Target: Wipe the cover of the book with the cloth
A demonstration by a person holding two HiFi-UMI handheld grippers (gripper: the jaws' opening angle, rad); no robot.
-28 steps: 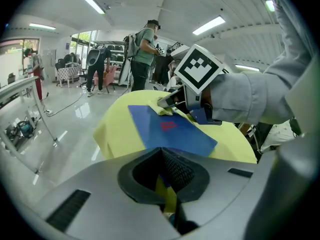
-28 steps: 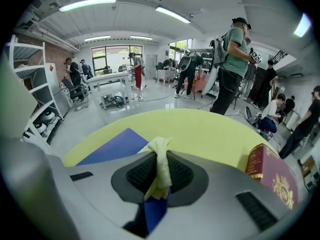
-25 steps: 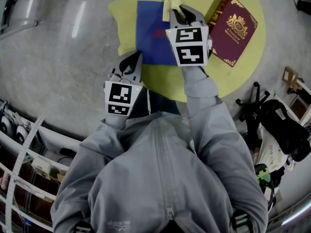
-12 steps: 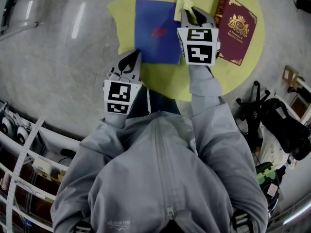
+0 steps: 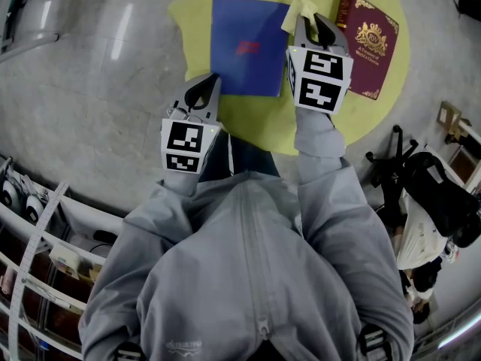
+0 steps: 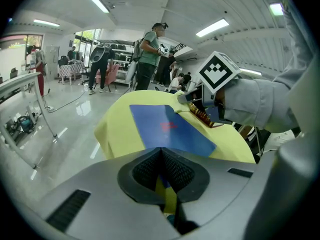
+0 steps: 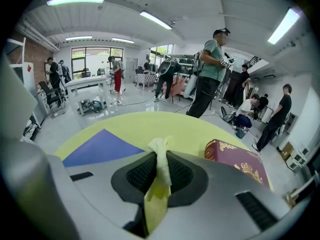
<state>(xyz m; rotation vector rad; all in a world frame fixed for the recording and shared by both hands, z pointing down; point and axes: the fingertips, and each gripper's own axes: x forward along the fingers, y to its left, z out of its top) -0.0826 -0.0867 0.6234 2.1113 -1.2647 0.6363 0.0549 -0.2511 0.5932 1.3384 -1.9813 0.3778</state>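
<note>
Two books lie on the round yellow table (image 5: 263, 130): a blue book (image 5: 244, 47) at 9 o'clock of its middle and a maroon book (image 5: 370, 42) with gold print at 3 o'clock. Within the last second the right gripper (image 5: 311, 25) has slid from over the blue book's 3 o'clock edge to the strip of table between the two, so it is now off that cover and just beside the maroon one. Its jaws are pinching the pale yellow cloth (image 5: 301, 7), whose loose end sticks out at 12 o'clock. I read this as either the end of a stroke on the blue cover or a shift toward the maroon one; which book the task means I cannot tell. The left gripper (image 5: 201, 90) has kept its place at the table's 7 o'clock rim, near the blue book's near corner, jaws pressed together on nothing. Around the table are a shiny grey floor (image 5: 98, 89), strip lights (image 7: 75, 0) on a white ceiling, several people (image 7: 210, 74) standing well off, and shelves (image 5: 30, 262) at 7 o'clock of the head view
</note>
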